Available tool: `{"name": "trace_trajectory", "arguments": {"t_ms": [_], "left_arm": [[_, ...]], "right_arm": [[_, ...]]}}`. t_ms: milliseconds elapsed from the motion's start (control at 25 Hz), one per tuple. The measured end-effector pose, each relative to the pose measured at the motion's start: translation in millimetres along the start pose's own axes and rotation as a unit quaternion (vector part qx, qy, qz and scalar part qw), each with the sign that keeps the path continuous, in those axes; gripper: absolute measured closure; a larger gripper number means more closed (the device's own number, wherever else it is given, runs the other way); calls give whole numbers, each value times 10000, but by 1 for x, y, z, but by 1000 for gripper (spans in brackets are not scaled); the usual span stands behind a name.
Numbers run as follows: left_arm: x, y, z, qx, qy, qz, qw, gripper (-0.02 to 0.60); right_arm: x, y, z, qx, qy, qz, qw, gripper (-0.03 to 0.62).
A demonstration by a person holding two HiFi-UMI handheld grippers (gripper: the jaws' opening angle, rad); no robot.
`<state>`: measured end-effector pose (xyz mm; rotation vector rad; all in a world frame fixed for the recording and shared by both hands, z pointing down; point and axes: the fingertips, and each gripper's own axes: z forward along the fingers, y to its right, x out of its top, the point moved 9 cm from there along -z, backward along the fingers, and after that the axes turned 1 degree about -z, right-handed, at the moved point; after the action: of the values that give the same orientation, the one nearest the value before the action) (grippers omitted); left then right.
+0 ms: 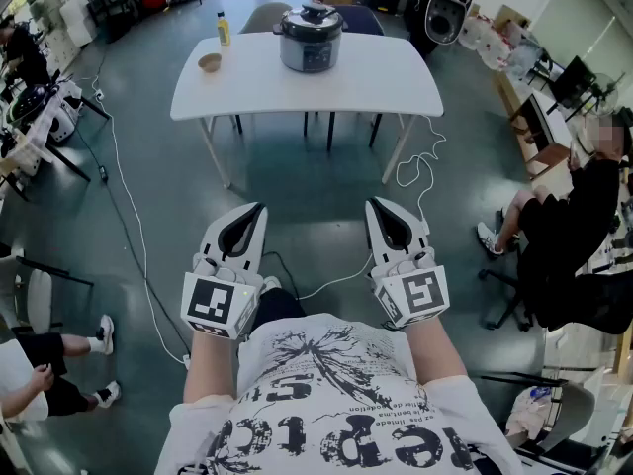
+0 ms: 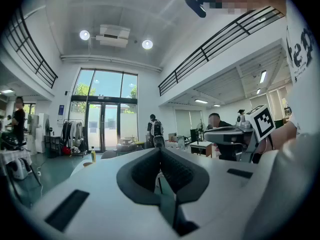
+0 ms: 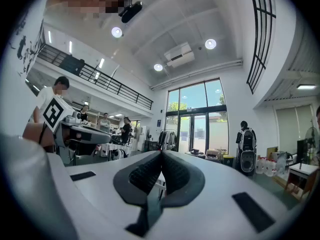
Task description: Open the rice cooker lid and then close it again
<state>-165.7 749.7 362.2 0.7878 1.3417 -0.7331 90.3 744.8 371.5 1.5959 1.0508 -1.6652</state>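
Steel rice cooker, seemingly lidded, sits well beyond left gripper and right gripper, jaws closed, empty.

A white surface carries a yellow bottle and a small bowl near its left end (the two stand apart). A white cable loops over the grey floor beside it. A person sits at right.

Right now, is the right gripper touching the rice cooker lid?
Apart. Head view: right gripper is held short of the table, floor between them; the lid sits on the rice cooker up there.
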Motion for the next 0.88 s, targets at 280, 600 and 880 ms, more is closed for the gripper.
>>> {"name": "trace_trajectory", "arguments": {"t_ms": [280,600,880], "left_arm": [[3,-7,0,-26,42,40,10000,568],[8,-5,9,-110,95,-33,9999,568],[12,-14,27,-154,66,48,9998,568]], "right_arm": [[2,-1,7,-27,26,31,10000,582],[5,8,11,5,153,334,9993,547],[6,26,38,-114,285,283,9991,-3]]}}
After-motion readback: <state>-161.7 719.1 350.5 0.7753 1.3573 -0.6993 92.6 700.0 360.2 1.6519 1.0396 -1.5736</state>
